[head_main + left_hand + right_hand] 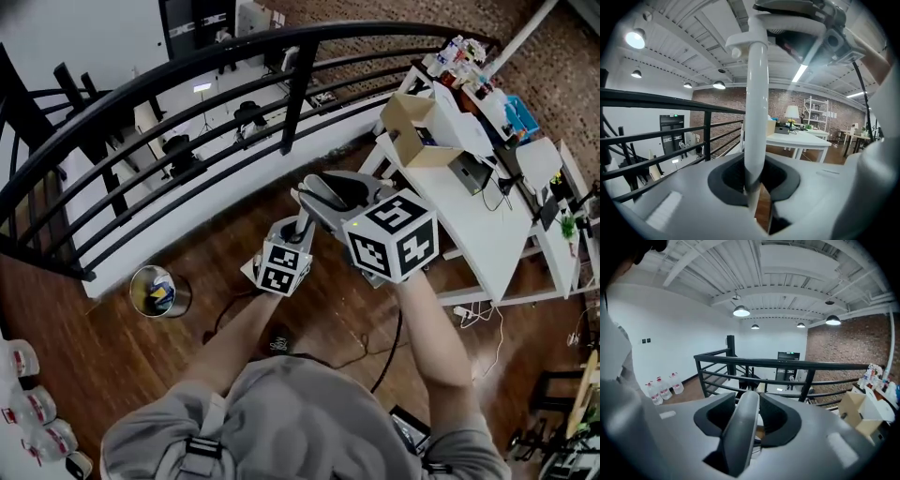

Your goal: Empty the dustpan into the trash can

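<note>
Currently left gripper [757, 183] is clamped on the white dustpan pole [755, 117], held upright in mid-air. Right gripper [749, 423] looks pinched on the grey handle [740, 432] at its top. Pan end isn't visible. Trash can [159, 292] sits on the floor by the railing [187, 112], well left. Probably light, stiff plastic with a slick pole; two grips suit tipping.

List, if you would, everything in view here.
Trash can: one, silver, floor at left, rubbish inside.
Railing: one, black, ahead.
Table: one, white, right.
Box: one, cardboard, on table.
Bottles: several, clear, floor at lower left.
Pole: one, white, upright.
Handle: one, grey.
Left gripper: shut on pole.
Right gripper: shut on handle.
</note>
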Available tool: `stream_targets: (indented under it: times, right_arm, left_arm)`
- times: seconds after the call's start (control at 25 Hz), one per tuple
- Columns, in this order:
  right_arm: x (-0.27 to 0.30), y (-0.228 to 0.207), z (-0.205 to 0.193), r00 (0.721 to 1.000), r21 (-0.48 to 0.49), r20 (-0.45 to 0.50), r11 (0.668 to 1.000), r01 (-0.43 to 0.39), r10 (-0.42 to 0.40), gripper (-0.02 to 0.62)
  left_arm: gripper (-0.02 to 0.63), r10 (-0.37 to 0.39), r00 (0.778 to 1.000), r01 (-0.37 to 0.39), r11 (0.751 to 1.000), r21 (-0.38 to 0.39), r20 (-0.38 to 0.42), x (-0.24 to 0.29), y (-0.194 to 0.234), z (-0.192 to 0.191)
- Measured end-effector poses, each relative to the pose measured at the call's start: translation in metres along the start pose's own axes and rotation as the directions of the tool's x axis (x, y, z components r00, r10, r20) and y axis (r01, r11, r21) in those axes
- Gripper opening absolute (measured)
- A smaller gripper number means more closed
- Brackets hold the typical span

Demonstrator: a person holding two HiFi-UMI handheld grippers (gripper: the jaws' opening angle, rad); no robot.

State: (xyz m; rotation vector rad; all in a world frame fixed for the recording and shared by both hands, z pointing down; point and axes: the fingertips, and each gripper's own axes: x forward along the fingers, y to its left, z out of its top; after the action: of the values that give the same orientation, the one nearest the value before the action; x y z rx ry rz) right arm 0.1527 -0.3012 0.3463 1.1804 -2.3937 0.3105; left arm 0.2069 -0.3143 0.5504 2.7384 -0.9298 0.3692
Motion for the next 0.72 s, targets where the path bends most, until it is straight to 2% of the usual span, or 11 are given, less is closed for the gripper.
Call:
stream_targets:
  times: [0.12,0.2,0.32,0.48,0.64,0.72]
  right_arm:
    - [-0.001,-0.009,-0.017,1.000,-0.015,-0.016,1.000,0.024,-0.025,0.135]
    - [-0.001,-0.010,-0.026,1.000,-0.011,-0.003,1.000,0.013,-0.013,0.132]
    - [-0.001,-0.014,-0.039,1.000,0.010,0.017,1.000,0.008,-0.008,0.129]
    - [0.004,-0.030,-0.055,0.999,0.042,0.039,0.999,0.031,-0.033,0.129]
    - [0.020,-0.042,-0.072,0.996,0.064,0.075,0.997,0.052,-0.057,0.129]
    - [0.032,-0.047,-0.084,0.994,0.069,0.085,0.996,0.063,-0.069,0.129]
  left_arm:
    - [0.048,-0.008,0.999,0.008,1.000,-0.001,-0.033,0.012,-0.007,-0.012]
    - [0.049,-0.026,0.998,0.026,1.000,0.002,-0.056,0.016,-0.012,-0.022]
    - [0.062,-0.097,0.993,0.097,0.995,0.003,-0.071,0.019,-0.018,-0.030]
    - [0.228,-0.153,0.984,0.147,0.987,-0.068,-0.092,0.010,-0.015,-0.038]
    - [0.239,-0.131,0.983,0.114,0.985,-0.130,-0.132,-0.020,0.000,-0.063]
    - [0.213,-0.099,0.984,0.076,0.985,-0.153,-0.148,-0.036,0.015,-0.071]
